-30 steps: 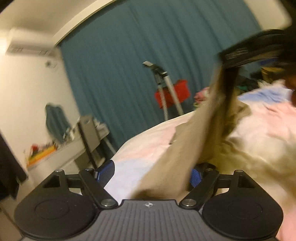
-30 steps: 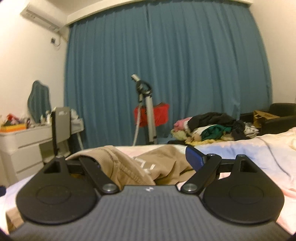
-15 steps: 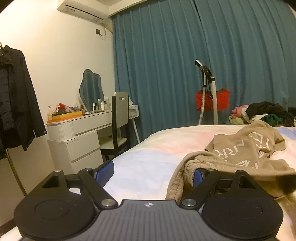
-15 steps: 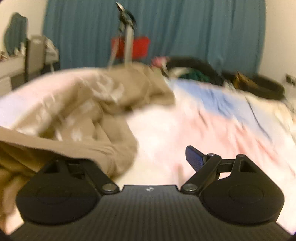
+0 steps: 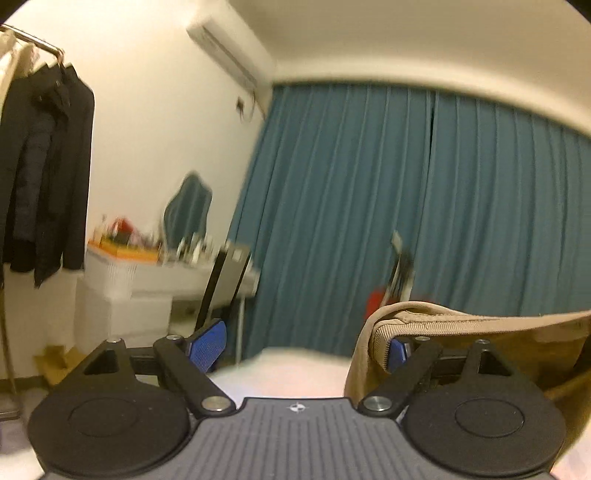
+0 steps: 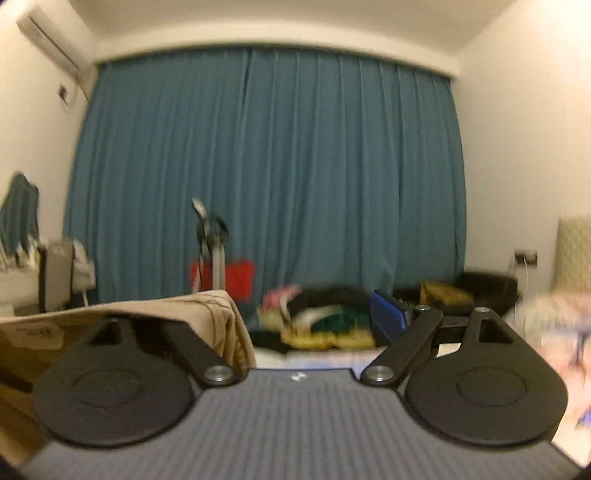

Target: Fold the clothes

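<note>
Tan garment (image 5: 480, 325) with ribbed hem, teal curtain (image 6: 273, 173), blue-padded black fingers (image 5: 207, 347), red box (image 6: 240, 278)

garment (image 5: 461, 325) — draped over right finger | desk (image 5: 159, 280) — left of curtain (image 5: 406, 206)

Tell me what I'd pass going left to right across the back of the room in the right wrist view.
Air conditioner → chair → tan garment → red box → heap of clothes → black armchair.

Both grippers (image 5: 303, 349) (image 6: 306, 325) level, jaws wide apart
</note>
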